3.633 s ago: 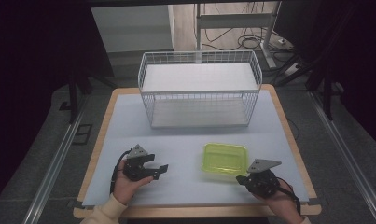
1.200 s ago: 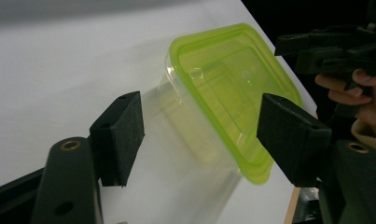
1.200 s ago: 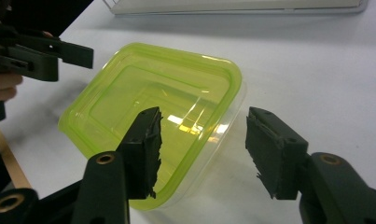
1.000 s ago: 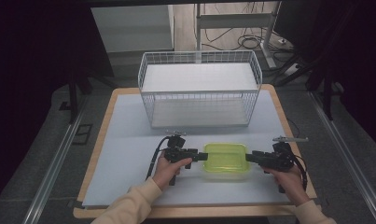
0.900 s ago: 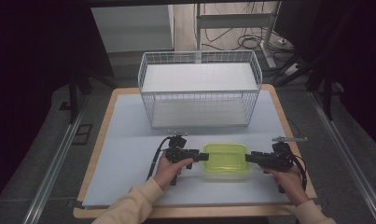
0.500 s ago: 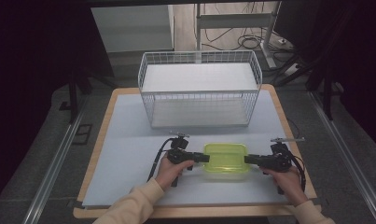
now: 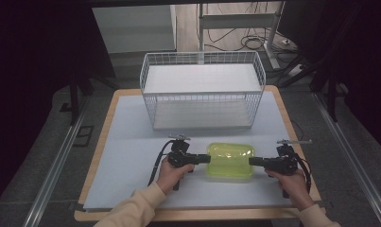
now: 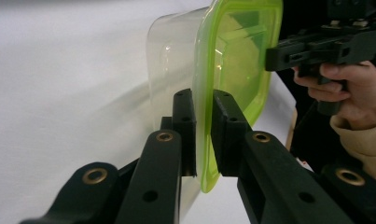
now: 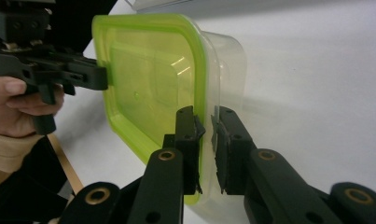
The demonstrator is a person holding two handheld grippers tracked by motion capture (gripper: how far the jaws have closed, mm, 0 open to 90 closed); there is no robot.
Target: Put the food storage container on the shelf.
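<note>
A: From the high view, a clear tub with a yellow-green lid [image 7: 229,160] lies flat on the table [image 7: 126,142], squarely between the two grippers. The left gripper [image 7: 204,159] meets its left edge, the right gripper [image 7: 252,161] its right edge.

B: Anything in the tub?

A: Nothing I can make out; light passes straight through it. Beyond both grippers stands a white wire basket [image 7: 202,90], well apart from them, with only its pale floor showing inside.

B: And the hands?

A: Both forearms come in from the near edge in cream sleeves. The left hand [image 7: 170,172] and the right hand [image 7: 292,179] each wrap a grip and aim their grippers level, inward, nose to nose across the tub.

A: Left gripper view now. Its jaws have just been closing, and the lid's rim [image 8: 205,116] runs right down between them. Both pads sit against it, pinched tight. The tub's clear body bulges off to the left of the jaws.

B: The other gripper shows there too?

A: Yes, far side, its black snout on the lid's opposite edge with the hand curled beneath.

A: Right gripper view. These jaws have also just been closing, and the lid's rim [image 9: 203,93] sits in the narrow slot between the pads, which bear on it. The clear tub wall [image 9: 227,70] swells to the right of the jaws, green lid face to the left.
</note>
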